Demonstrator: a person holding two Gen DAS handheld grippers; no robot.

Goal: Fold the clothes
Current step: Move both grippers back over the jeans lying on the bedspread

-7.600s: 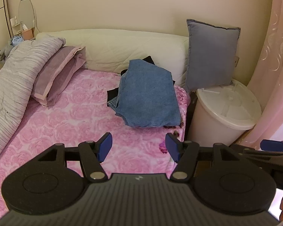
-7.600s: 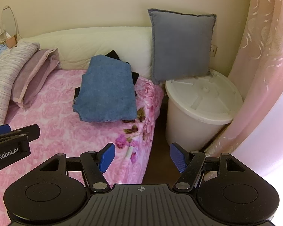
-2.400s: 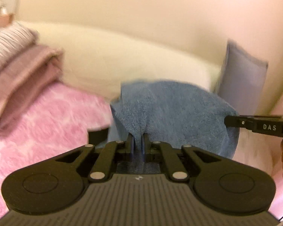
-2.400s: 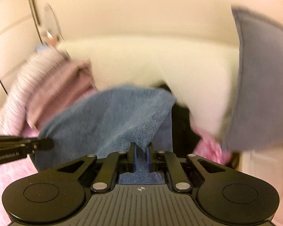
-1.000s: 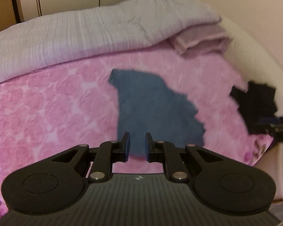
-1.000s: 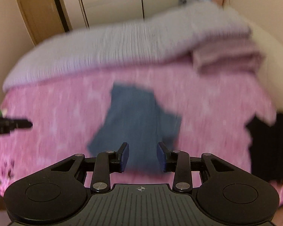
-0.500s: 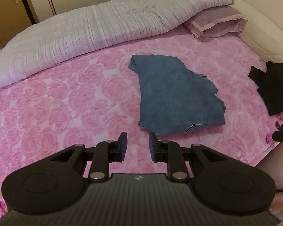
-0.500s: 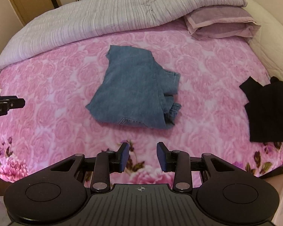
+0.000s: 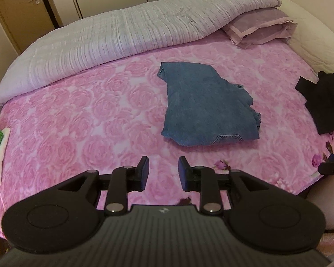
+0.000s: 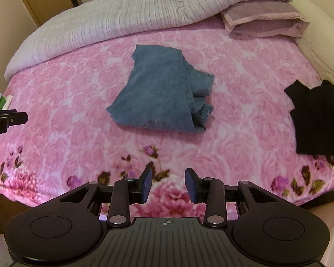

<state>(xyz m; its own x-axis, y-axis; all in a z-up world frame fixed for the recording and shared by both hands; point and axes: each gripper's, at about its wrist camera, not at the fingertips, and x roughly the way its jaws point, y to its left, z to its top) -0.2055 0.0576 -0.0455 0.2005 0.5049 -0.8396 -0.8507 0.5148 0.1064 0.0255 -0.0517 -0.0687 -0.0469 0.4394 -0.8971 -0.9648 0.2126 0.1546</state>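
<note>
The only legible lettering is white print reading "obot.AI", cut off at the frame's left edge, on the side of the left gripper (image 10: 6, 120), seen far to the left of the right gripper's fingers. Nothing else carries readable text.

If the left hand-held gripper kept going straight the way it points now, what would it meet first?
Probably the pink rose blanket just short of the folded jeans. The left hand-held gripper is open and empty, though depth is unclear.
</note>
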